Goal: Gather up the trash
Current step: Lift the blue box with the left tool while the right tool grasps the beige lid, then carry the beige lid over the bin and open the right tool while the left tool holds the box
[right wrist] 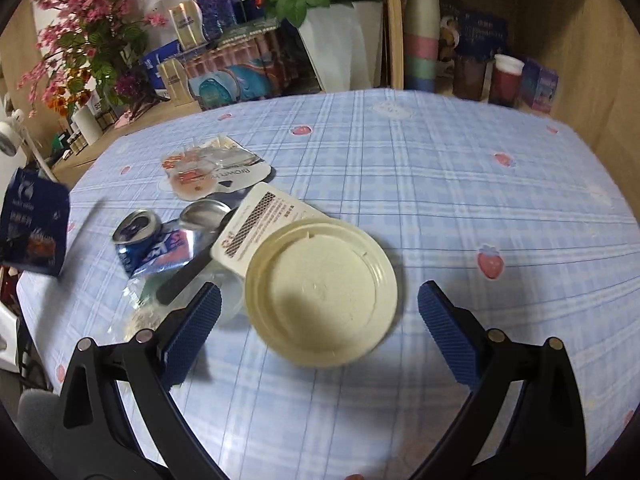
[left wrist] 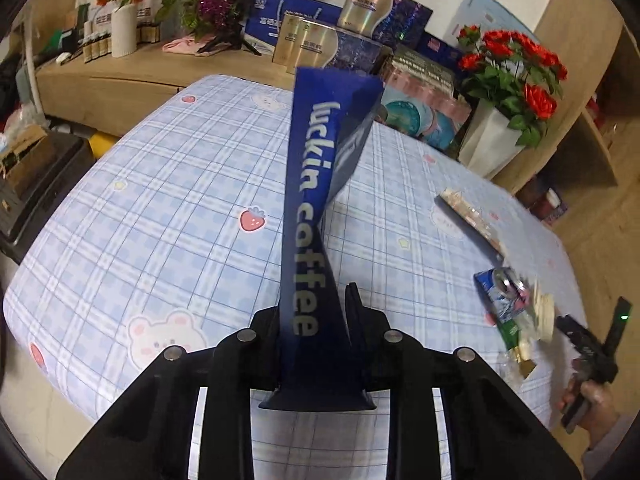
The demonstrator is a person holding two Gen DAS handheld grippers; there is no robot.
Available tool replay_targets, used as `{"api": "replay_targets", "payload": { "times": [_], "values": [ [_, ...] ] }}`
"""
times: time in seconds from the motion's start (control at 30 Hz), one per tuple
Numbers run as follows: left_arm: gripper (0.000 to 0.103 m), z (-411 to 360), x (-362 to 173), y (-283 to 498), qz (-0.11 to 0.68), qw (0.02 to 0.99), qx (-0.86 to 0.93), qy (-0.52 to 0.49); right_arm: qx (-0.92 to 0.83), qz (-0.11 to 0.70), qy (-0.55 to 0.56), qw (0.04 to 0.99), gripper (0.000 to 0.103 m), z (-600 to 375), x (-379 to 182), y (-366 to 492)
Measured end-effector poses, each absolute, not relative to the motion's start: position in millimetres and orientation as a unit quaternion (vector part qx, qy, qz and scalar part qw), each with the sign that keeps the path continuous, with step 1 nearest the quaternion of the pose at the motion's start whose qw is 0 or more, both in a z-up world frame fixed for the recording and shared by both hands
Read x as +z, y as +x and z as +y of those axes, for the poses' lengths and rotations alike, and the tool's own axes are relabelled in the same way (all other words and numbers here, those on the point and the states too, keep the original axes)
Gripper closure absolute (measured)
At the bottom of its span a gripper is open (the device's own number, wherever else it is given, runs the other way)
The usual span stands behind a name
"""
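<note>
The left gripper (left wrist: 316, 320) pinches an upright blue coffee bag (left wrist: 316, 184) above the checked tablecloth (left wrist: 180, 184); the right gripper (right wrist: 320, 320) hangs wide open over a cream lid (right wrist: 322, 294) beside a crushed can (right wrist: 150, 240)

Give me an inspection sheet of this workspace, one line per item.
Surface: table under a blue checked cloth with strawberry and bear prints.
Job's things: cream round lid, crushed blue can, white label card, dark spoon, flat printed wrapper, all in one loose pile.
Clutter: clear plastic scraps beside the can.
Grippers: left gripper shut on a blue coffee bag, held up off the cloth; right gripper open, its pads on either side of the lid, not touching.
Cables: nothing seen.
Surroundings: wooden shelves, red flowers in a white pot, gift boxes, stacked cups.
</note>
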State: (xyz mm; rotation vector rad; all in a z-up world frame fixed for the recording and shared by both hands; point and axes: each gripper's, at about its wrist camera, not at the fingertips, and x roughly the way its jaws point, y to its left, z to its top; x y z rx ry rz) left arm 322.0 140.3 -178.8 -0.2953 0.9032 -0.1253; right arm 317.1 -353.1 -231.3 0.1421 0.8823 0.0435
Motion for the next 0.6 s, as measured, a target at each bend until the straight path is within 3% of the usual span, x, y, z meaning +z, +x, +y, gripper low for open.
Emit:
{"api": "replay_targets", "payload": {
  "times": [0.3,0.4,0.6],
  "values": [
    [0.079,135.2,-166.0,305.1,0.416,0.895,-0.079,-0.142,0.009,0.459,0.106,0.882,0.006,-355.4,-254.2,335.2],
    [0.079,134.1,-166.9,301.0,0.417,0.893,-0.082,-0.149,0.01,0.458,0.108,0.882,0.014,-354.5,-253.4,332.4],
    [0.079,132.6,-157.3,290.7,0.405,0.896,-0.088,-0.158,0.018,0.437,0.101,0.894,0.016,-348.9,-234.0,316.5]
  ]
}}
